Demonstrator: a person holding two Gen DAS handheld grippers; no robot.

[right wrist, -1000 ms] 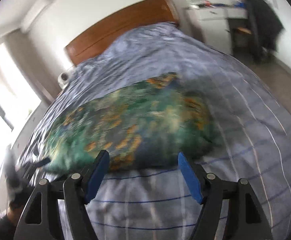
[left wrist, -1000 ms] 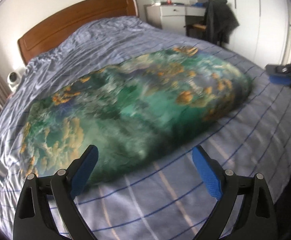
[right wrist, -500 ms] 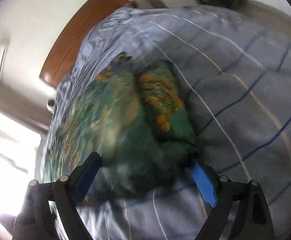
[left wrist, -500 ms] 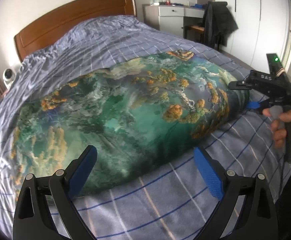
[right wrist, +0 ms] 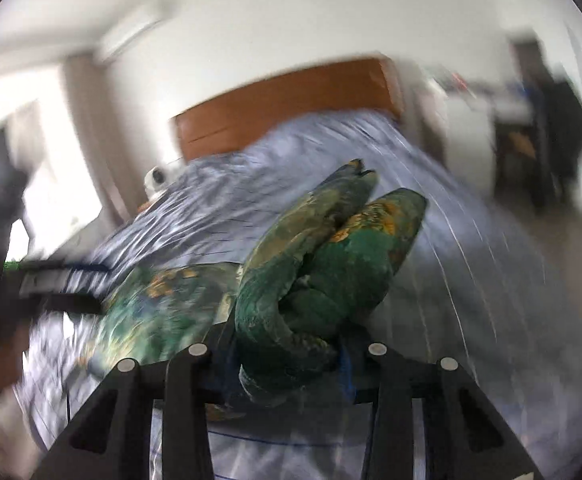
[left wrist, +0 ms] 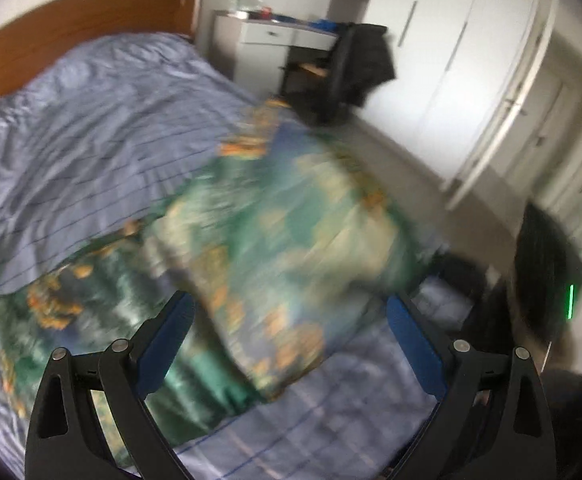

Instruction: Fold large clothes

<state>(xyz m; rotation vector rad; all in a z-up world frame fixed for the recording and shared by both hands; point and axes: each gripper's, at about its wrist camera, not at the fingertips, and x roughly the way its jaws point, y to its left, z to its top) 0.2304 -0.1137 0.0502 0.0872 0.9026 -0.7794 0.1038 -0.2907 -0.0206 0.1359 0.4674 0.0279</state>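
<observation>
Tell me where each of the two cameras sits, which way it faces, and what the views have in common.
Left wrist: on the left gripper, fingers open, looking across the bed at the green printed garment, toward the wardrobe; the right gripper shows blurred at the right edge.
Right wrist: on the right gripper, shut on a bunched garment end, facing the headboard; the left gripper blurs at left.
Shared: garment, bed, headboard, dark chair.

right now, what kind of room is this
Most likely a home bedroom: a bed with a striped blue cover and wooden headboard, white wardrobe doors, and a white desk with a chair beside the bed.
</observation>
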